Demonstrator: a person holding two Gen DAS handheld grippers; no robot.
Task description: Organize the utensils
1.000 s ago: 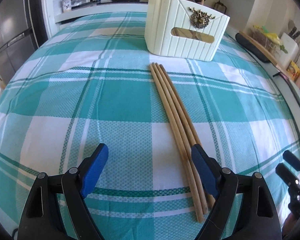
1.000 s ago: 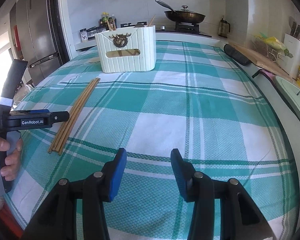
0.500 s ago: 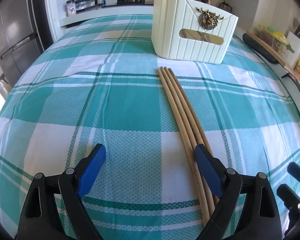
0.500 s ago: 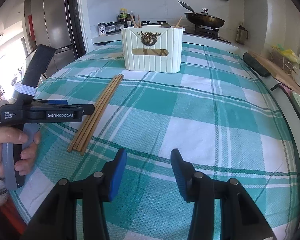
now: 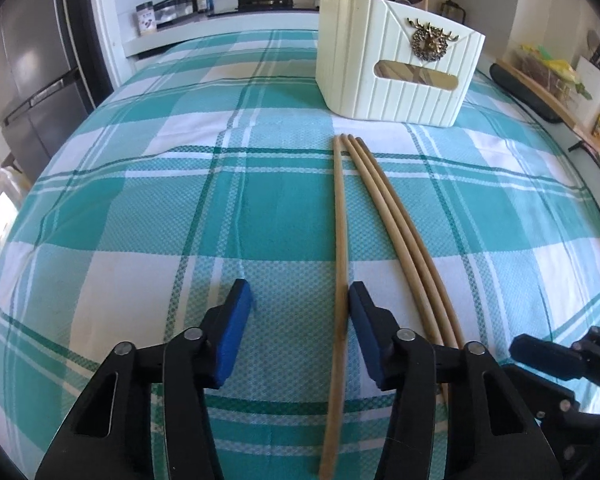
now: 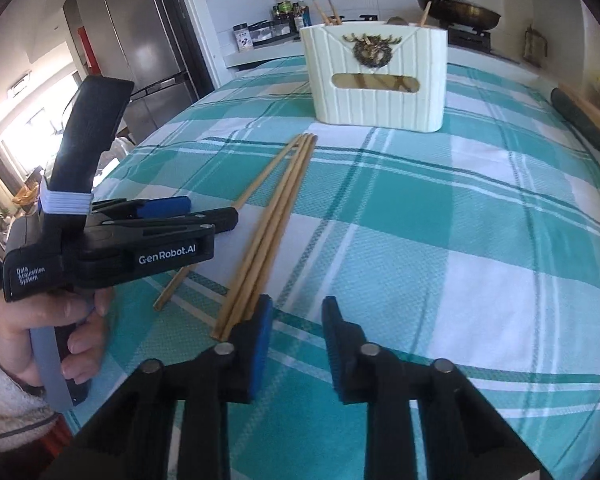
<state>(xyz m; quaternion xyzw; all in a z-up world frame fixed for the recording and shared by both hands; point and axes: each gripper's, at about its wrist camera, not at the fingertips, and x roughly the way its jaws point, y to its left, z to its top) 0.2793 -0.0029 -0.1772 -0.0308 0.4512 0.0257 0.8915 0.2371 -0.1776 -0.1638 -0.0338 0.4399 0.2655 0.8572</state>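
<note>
In the left wrist view the left gripper (image 5: 296, 300) fills the bottom of the frame, its jaws partly open over the checked tablecloth (image 5: 140, 208). One chopstick (image 5: 341, 248) runs up the middle of the frame between the jaws, lying against the inner face of the right-hand blue pad (image 5: 360, 316); the left-hand pad stands clear of it, so nothing is gripped. Just right of that pad, outside the jaws, the other chopsticks (image 5: 396, 216) lie together in a tight bundle, their far tips meeting the single one's tip near the centre of the frame. At the lower right edge, part of the right gripper (image 5: 548, 356) shows.

In the right wrist view the right gripper (image 6: 296, 320) sits at the bottom centre, jaws open and holding nothing. The near ends of the bundled chopsticks (image 6: 272, 224) lie just beside its left-hand pad. At the left of the frame the left hand (image 6: 32, 320) holds the left gripper (image 6: 204, 210), under which the separated chopstick (image 6: 260, 180) passes.

Farther off, in the upper centre of both views, the cream utensil holder (image 5: 396, 68) stands on the bench (image 5: 560, 220), apart from the chopstick tips, with more sticks poking out of its top. Behind it, at the top right, a lidded pan (image 6: 458, 10) sits on the stove.
</note>
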